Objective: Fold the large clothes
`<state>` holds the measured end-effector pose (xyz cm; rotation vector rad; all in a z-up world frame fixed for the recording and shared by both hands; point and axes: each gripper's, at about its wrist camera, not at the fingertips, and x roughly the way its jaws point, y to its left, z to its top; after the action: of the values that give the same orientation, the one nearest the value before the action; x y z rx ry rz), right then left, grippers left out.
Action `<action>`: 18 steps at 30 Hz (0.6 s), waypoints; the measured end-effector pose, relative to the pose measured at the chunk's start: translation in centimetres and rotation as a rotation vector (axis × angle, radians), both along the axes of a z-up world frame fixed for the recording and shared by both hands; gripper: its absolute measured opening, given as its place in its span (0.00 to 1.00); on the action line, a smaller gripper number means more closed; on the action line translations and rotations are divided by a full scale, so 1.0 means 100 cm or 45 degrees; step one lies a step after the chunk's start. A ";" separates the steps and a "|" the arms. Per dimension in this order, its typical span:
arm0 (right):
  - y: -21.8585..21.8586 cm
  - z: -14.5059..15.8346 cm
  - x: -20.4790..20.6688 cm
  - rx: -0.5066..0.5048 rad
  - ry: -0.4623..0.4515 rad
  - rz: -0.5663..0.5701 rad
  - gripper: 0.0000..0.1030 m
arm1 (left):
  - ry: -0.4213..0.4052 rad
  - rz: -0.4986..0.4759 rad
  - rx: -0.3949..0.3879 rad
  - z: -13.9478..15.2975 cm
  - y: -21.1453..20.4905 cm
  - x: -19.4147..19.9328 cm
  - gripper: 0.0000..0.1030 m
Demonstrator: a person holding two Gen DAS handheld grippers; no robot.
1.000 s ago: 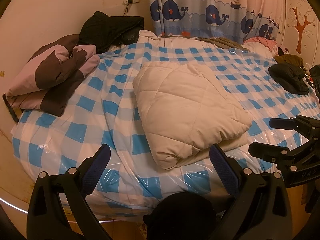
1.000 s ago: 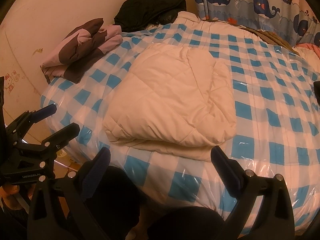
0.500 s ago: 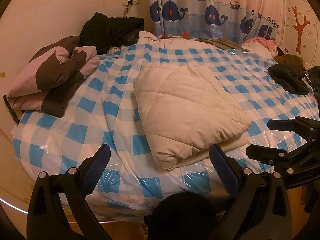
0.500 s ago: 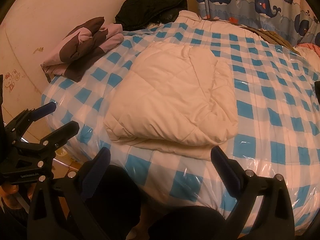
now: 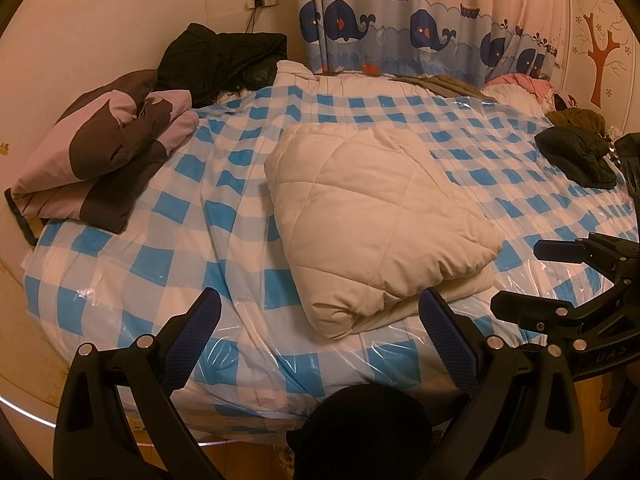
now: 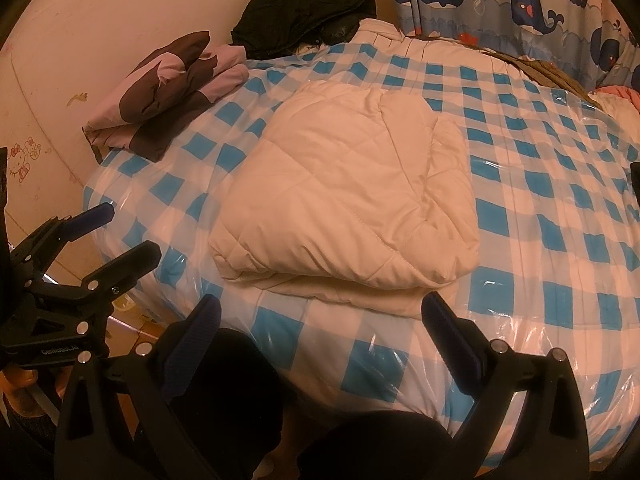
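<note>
Already the cream coat [image 5: 372,220] lies folded in the middle of the bed [image 5: 168,264]. Both the left gripper [image 5: 320,320] and the right gripper [image 6: 320,320] hang open and empty, near its front edge. Any further fold should probably pinch both front corners evenly.

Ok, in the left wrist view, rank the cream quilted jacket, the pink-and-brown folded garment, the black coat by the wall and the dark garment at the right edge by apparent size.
1. cream quilted jacket, nearest the camera, which inflates it
2. pink-and-brown folded garment
3. black coat, farther back, so possibly larger than it looks
4. dark garment
</note>
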<state>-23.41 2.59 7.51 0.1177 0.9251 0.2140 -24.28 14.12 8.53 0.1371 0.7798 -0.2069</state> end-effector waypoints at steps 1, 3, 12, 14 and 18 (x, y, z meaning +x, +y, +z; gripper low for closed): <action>0.001 -0.001 -0.001 0.000 0.001 0.000 0.94 | 0.001 0.000 0.000 0.000 0.000 0.000 0.92; 0.000 0.000 0.000 0.000 0.000 0.000 0.94 | 0.000 0.000 -0.001 0.000 0.000 0.000 0.92; 0.001 0.000 0.001 -0.001 0.003 -0.001 0.94 | 0.000 -0.001 0.000 0.000 0.001 0.000 0.92; 0.001 0.000 0.001 0.000 0.003 -0.001 0.94 | 0.000 -0.002 0.000 0.000 0.001 0.000 0.92; 0.002 0.000 0.000 0.000 0.003 -0.002 0.94 | 0.001 -0.002 0.000 0.000 0.000 0.000 0.92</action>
<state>-23.38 2.77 7.50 0.1184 0.9277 0.2126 -24.28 14.16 8.49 0.1375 0.7806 -0.2084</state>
